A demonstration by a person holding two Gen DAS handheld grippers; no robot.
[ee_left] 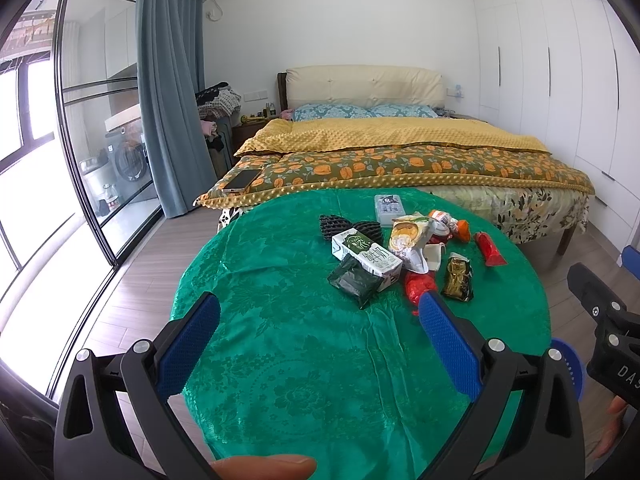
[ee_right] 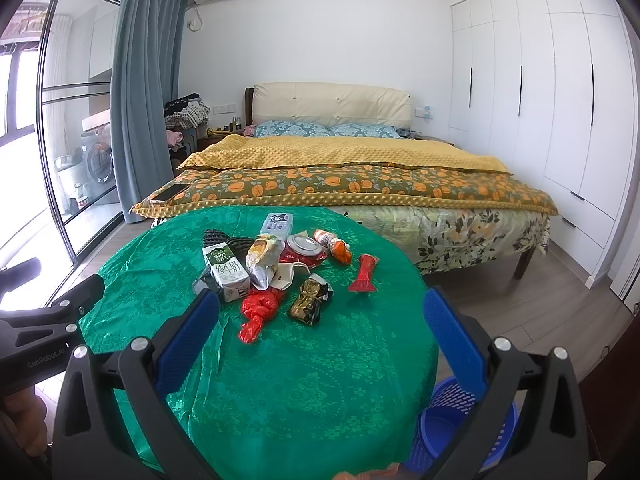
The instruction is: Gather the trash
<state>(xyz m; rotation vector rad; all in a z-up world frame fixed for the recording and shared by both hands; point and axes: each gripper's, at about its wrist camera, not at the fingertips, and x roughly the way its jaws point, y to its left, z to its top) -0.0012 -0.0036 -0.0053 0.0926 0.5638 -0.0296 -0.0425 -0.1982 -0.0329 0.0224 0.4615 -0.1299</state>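
Note:
A pile of trash lies on the far half of a round table with a green cloth (ee_left: 304,360) (ee_right: 304,380): a milk carton (ee_left: 366,254) (ee_right: 226,268), a dark green packet (ee_left: 354,282), a crumpled red wrapper (ee_right: 258,310) (ee_left: 416,286), a gold and black packet (ee_left: 458,276) (ee_right: 310,298), a red sachet (ee_left: 489,249) (ee_right: 365,273), and a snack bag (ee_right: 262,260). My left gripper (ee_left: 320,320) is open and empty, short of the pile. My right gripper (ee_right: 322,320) is open and empty, just before the pile. A blue bin (ee_right: 460,428) stands on the floor at the table's right.
A bed (ee_left: 400,148) with a yellow blanket stands right behind the table, with a phone (ee_left: 242,180) on its corner. White wardrobes (ee_right: 560,100) line the right wall. A glass sliding door and a grey curtain (ee_left: 168,80) are on the left.

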